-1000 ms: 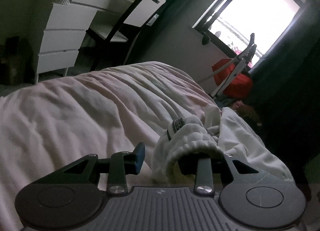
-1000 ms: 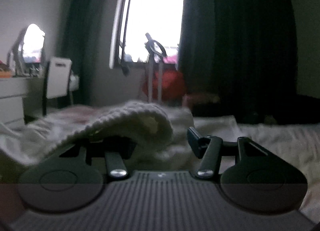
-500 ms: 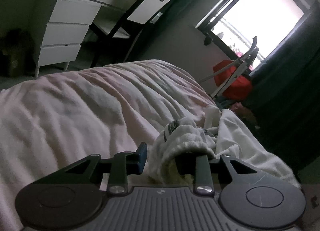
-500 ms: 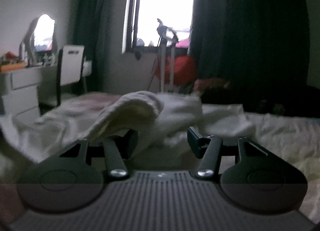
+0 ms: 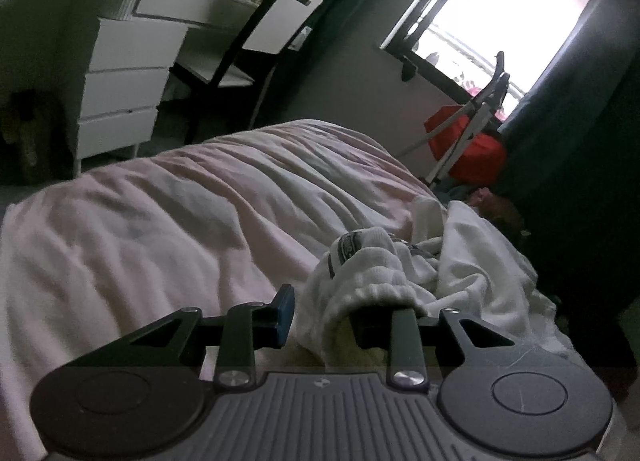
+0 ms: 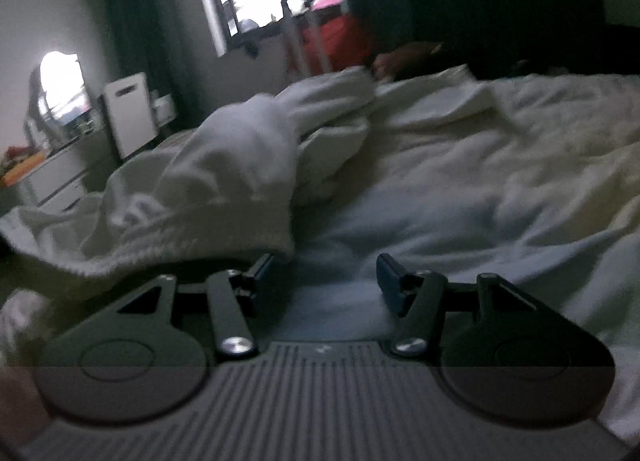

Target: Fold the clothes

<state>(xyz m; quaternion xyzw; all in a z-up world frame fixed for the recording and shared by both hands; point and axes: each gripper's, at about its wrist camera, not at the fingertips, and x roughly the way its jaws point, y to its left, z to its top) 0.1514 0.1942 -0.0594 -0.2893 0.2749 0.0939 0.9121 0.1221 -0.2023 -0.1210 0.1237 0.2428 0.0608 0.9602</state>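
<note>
A white garment with a ribbed hem and a grey logo lies crumpled on the bed (image 5: 168, 221). In the left wrist view the garment (image 5: 384, 261) drapes over the right finger of my left gripper (image 5: 324, 317), which is open; its left fingertip (image 5: 285, 313) is bare. In the right wrist view the same garment (image 6: 240, 165) hangs over the left finger of my right gripper (image 6: 326, 277), which is open wide, with its right fingertip (image 6: 390, 281) bare above the sheet.
The bed has a pale pink cover. A white drawer unit (image 5: 124, 81) and a dark chair (image 5: 256, 41) stand beyond it at the left. A window (image 5: 500, 13), dark curtains, a red bag (image 5: 468, 145) and a folding rack stand past the bed's far end.
Both grippers have sunk lower toward the bed with the garment draped on them. The right wrist view has tilted and the hem has slid left, off the gap between the fingers.
</note>
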